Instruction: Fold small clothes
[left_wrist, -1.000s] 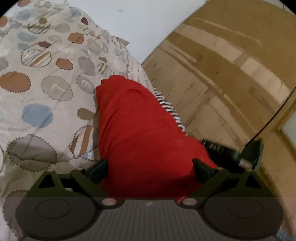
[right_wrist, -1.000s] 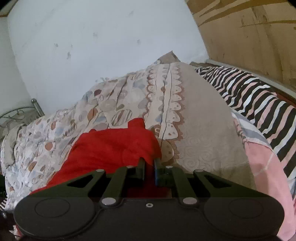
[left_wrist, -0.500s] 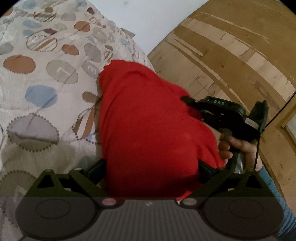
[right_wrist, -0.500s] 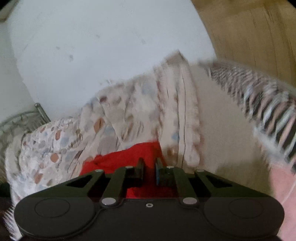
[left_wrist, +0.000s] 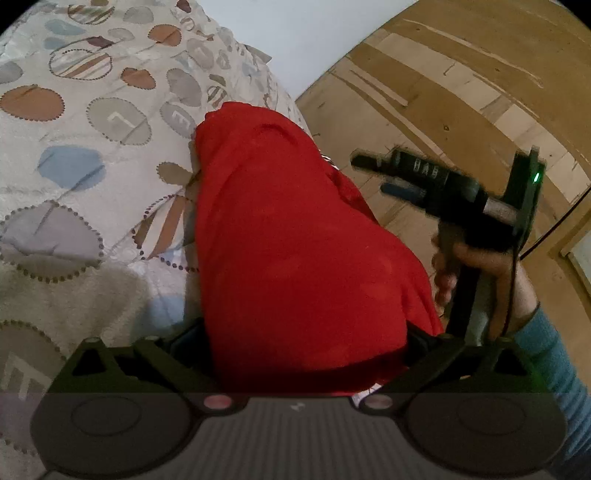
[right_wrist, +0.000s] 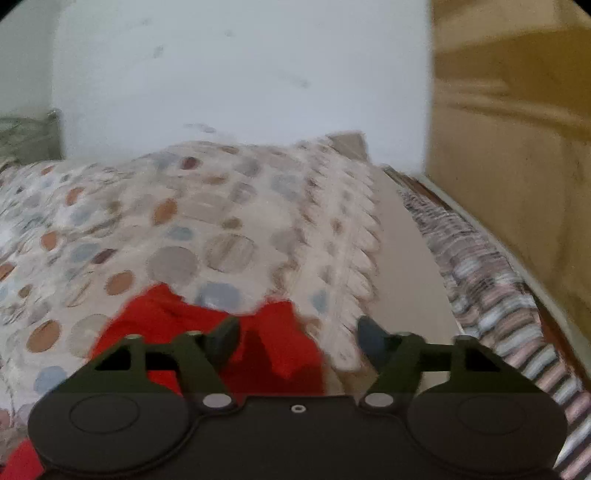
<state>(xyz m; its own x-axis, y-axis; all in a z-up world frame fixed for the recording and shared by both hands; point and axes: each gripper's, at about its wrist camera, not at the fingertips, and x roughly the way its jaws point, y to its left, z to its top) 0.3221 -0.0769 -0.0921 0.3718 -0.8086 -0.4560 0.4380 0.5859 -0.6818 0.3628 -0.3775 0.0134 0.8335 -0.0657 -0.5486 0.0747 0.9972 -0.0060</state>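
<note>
Red knit garment (left_wrist: 295, 251) lay bunched on the cream quilt with brown, grey and blue circles (left_wrist: 92, 155), near the quilt's edge toward the wooden panelled wall (left_wrist: 461, 92); cloth filled the gap between the fingers of the left gripper (left_wrist: 306, 339), which stood wide apart with the cloth bulging between them; whether they pressed it, cannot tell. Right gripper (right_wrist: 299, 332) was spread open, holding nothing, above the garment's (right_wrist: 266, 350) near edge; the view was blurred. From the left wrist, the right gripper (left_wrist: 417, 177) and the hand (left_wrist: 480, 273) carrying it hung beside the garment, away from the quilt, blocking part of the wall. A black, white and pink striped sheet (right_wrist: 498, 288) ran along the quilt's (right_wrist: 184, 229) wall side; a white plaster wall (right_wrist: 240, 74) stood behind the quilt.
</note>
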